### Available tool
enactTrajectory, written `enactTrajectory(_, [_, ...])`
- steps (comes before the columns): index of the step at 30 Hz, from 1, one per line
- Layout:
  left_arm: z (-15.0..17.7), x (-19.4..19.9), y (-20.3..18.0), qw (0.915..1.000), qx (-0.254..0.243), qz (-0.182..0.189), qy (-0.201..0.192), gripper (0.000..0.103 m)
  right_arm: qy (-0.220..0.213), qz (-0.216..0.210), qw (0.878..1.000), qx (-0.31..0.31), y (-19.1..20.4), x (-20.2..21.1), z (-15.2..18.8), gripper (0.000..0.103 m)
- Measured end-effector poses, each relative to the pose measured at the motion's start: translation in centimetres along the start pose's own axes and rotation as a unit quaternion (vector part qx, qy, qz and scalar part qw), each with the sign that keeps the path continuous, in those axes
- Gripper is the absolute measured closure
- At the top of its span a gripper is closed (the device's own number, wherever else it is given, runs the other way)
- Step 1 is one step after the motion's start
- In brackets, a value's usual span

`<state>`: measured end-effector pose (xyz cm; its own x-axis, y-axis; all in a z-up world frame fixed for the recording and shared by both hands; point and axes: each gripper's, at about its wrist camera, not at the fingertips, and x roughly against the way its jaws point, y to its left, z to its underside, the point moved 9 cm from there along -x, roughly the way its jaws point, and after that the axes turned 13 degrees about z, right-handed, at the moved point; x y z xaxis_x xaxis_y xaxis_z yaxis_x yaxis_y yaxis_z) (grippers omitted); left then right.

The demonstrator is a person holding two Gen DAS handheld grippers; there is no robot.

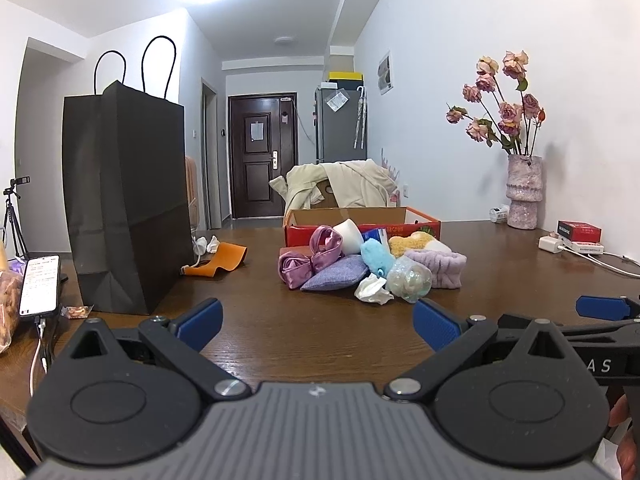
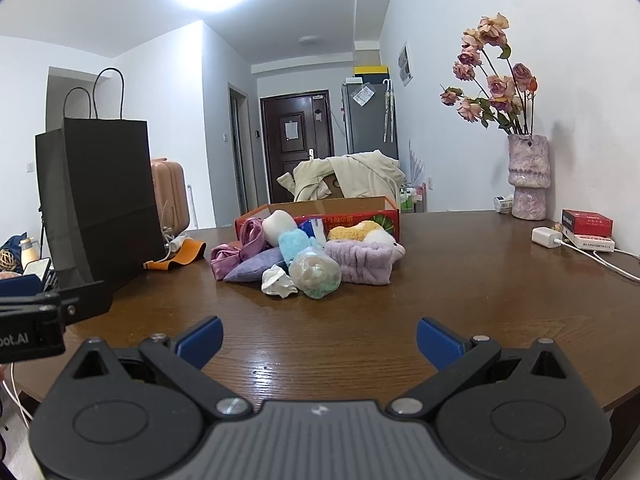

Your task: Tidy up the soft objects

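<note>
A heap of soft things lies mid-table before a red cardboard box [image 1: 424, 222] [image 2: 360, 216]: a lavender pillow [image 1: 336, 276] [image 2: 252, 266], a purple satin bow [image 1: 308, 258], a turquoise plush [image 1: 376, 256] [image 2: 294, 244], a lilac headband [image 1: 438, 266] [image 2: 360, 264], a clear wrapped ball [image 1: 410, 278] [image 2: 316, 274] and a white tissue [image 1: 374, 290] [image 2: 278, 280]. My left gripper [image 1: 318, 326] is open and empty, short of the heap. My right gripper [image 2: 320, 340] is open and empty, also short of it.
A tall black paper bag [image 1: 124, 204] [image 2: 96, 196] stands at the left, an orange strap [image 1: 218, 260] beside it. A phone [image 1: 40, 286] leans at far left. A vase of dried roses [image 1: 522, 192] [image 2: 528, 178], a red box and a charger sit at the right.
</note>
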<state>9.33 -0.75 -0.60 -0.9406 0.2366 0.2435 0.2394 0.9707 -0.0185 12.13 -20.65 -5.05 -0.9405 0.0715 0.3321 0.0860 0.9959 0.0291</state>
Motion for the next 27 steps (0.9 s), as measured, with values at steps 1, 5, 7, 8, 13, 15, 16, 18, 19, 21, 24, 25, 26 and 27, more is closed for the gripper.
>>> enactTrajectory(1, [0.0,-0.1,0.0,1.0,-0.001,0.0,0.0,0.0,-0.002,0.0,1.0,0.0,0.0,0.0,-0.1,0.0])
enactTrajectory(5, [0.3,0.1,0.2,1.0,0.002,-0.001,0.0,0.0,-0.002,-0.004,1.0,0.0,0.3,0.2,0.0,0.0])
enactTrajectory(7, [0.5,0.1,0.2,1.0,0.004,-0.001,0.001,0.0,-0.005,-0.004,1.0,0.001,0.3,0.2,0.0,0.0])
enactTrajectory(8, [0.4,0.1,0.2,1.0,0.005,-0.001,0.001,0.0,-0.005,-0.005,1.0,0.002,0.4,0.2,0.0,0.0])
enactTrajectory(13, [-0.2,-1.6,1.1,0.9995,-0.004,-0.02,-0.025,0.0,-0.017,-0.004,1.0,0.003,0.4,-0.2,-0.3,0.0])
enactTrajectory(15, [-0.3,-2.7,1.8,0.9992,0.005,-0.023,-0.031,0.0,-0.026,0.001,1.0,-0.003,0.3,-1.1,-0.8,0.0])
enactTrajectory(16, [-0.2,-3.5,2.0,0.9993,0.01,-0.02,-0.031,0.0,-0.029,0.001,1.0,-0.008,0.3,-1.7,-1.1,0.0])
enactTrajectory(18, [-0.1,-4.7,2.5,0.9995,0.013,-0.019,-0.021,0.0,-0.032,-0.002,0.999,-0.018,0.2,-3.0,-1.7,0.0])
enactTrajectory(19, [-0.1,-5.3,2.6,0.9996,0.017,-0.014,-0.02,0.0,-0.035,-0.005,0.999,-0.024,0.2,-3.7,-2.1,0.0])
enactTrajectory(21, [-0.5,-6.4,2.7,0.9996,0.021,-0.001,-0.02,0.0,-0.019,-0.027,0.999,-0.029,0.4,-5.4,-2.6,0.0])
enactTrajectory(24, [-1.0,-9.0,2.8,0.9998,0.002,0.014,0.015,0.0,0.021,-0.044,0.999,-0.024,0.9,-8.4,-3.2,0.0])
enactTrajectory(25, [-1.0,-10.1,2.8,0.9993,-0.002,0.022,0.029,0.0,0.031,-0.045,0.998,-0.022,1.0,-9.4,-3.4,0.0])
enactTrajectory(26, [-1.2,-11.4,3.0,0.9986,0.005,0.034,0.041,0.0,0.038,-0.05,0.998,-0.018,1.2,-10.5,-3.7,0.0])
enactTrajectory(27, [-1.4,-12.4,3.2,0.998,0.016,0.039,0.048,0.0,0.041,-0.054,0.998,-0.01,1.4,-11.6,-4.0,0.002])
